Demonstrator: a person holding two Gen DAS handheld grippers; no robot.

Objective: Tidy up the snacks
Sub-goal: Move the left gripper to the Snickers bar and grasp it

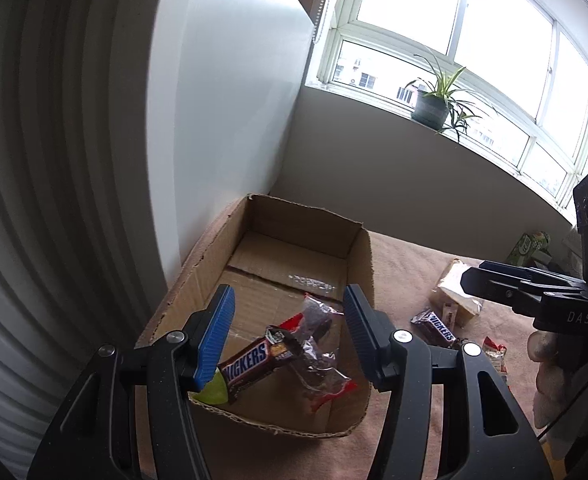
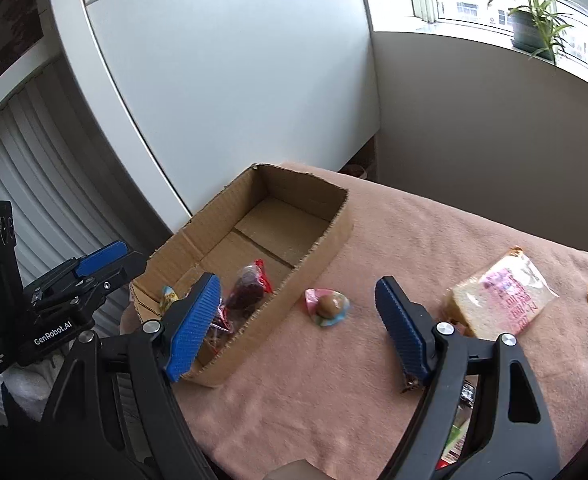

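Pink-wrapped candy (image 2: 328,306) lies on the blanket-covered bench (image 2: 374,360) just outside the cardboard box (image 2: 326,240), ahead between the right claw's (image 2: 298,316) open, empty jaws; left claw (image 1: 287,336) gapes empty over the box.

Both grippers are showing black plastic frames with silver round screws at the pivots and ribbed blue pads on the fingers. The left gripper (image 2: 105,266) is wearing white "GenRobot.AI" lettering on its body, the right gripper (image 1: 494,280) the letters "DAS". A light fabric glove (image 1: 550,376) is covering the right hand, a thin dark cable running beside it
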